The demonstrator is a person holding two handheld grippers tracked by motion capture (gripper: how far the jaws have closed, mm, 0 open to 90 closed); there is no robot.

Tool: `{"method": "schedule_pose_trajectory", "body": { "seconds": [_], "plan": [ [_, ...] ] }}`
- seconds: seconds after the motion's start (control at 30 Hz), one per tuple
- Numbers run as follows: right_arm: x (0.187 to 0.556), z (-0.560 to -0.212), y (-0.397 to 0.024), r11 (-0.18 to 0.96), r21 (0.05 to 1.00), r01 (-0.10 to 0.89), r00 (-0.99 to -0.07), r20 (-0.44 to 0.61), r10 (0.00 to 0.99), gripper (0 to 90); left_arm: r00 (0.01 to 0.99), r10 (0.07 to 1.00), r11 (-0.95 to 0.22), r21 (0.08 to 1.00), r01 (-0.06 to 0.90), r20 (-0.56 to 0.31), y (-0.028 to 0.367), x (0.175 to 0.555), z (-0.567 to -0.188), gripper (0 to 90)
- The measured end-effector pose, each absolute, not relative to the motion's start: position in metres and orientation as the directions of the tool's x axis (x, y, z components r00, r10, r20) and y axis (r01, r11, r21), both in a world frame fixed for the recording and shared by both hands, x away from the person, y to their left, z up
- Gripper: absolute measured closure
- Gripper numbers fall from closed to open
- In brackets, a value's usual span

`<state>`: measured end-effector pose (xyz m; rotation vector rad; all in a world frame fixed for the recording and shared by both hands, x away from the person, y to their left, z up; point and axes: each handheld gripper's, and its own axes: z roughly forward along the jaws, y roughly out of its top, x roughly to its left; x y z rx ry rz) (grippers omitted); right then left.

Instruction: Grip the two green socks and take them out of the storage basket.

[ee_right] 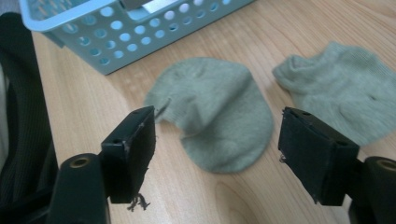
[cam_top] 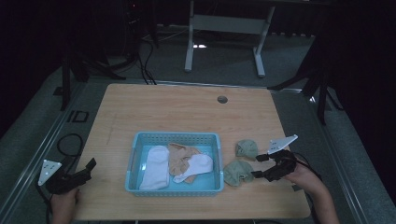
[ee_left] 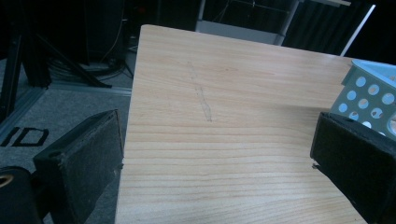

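At the near right edge of the wooden table (cam_top: 187,107), the right tongs (cam_top: 258,166) stand wide apart with nothing between the pads, aimed at a green sock (ee_right: 219,112) that lies crumpled on the wood just ahead of them and just beside the right wall of a light blue perforated basket (cam_top: 135,154). In the right gripper view the sock sits between and beyond the two black jaws, untouched. A second green sock (cam_top: 246,149) lies a little farther back on the table, near the first but apart from it. At the near left corner the left tongs (ee_left: 217,154) are also open, holding nothing, poised over bare wood with a corner of the basket showing at the right of the left gripper view. Inside the basket lie a white sock (cam_top: 156,167) along the left side, a tan sock (cam_top: 180,156) in the middle and another white sock (cam_top: 198,165) overlapping it on the right.
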<state>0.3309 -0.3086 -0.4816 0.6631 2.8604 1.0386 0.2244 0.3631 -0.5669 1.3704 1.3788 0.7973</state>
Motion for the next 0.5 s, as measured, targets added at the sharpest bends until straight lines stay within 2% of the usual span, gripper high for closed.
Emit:
{"method": "schedule_pose_trajectory", "body": {
  "seconds": [0.1, 0.2, 0.23, 0.5],
  "plan": [
    [0.332, -0.484, -0.315, 0.661, 0.635, 0.399, -0.899, 0.130, 0.418, 22.4, 0.135, 0.972, 0.143, 0.938, 0.317, -0.193, 0.363, 0.224, -0.567, 2.4],
    [0.332, -0.487, -0.320, 0.640, 0.648, 0.413, -0.885, 0.121, 0.449, 21.7, 0.135, 0.972, 0.143, 0.938, 0.316, -0.194, 0.363, 0.224, -0.567, 2.4],
    [0.332, -0.490, -0.324, 0.631, 0.649, 0.424, -0.875, 0.113, 0.471, 17.5, 0.136, 0.972, 0.143, 0.938, 0.316, -0.194, 0.363, 0.224, -0.567, 2.4],
    [0.332, -0.506, -0.343, 0.575, 0.664, 0.478, -0.836, 0.143, 0.530, 18.2, 0.135, 0.972, 0.144, 0.938, 0.317, -0.195, 0.363, 0.224, -0.567, 2.4]
  ]
}}
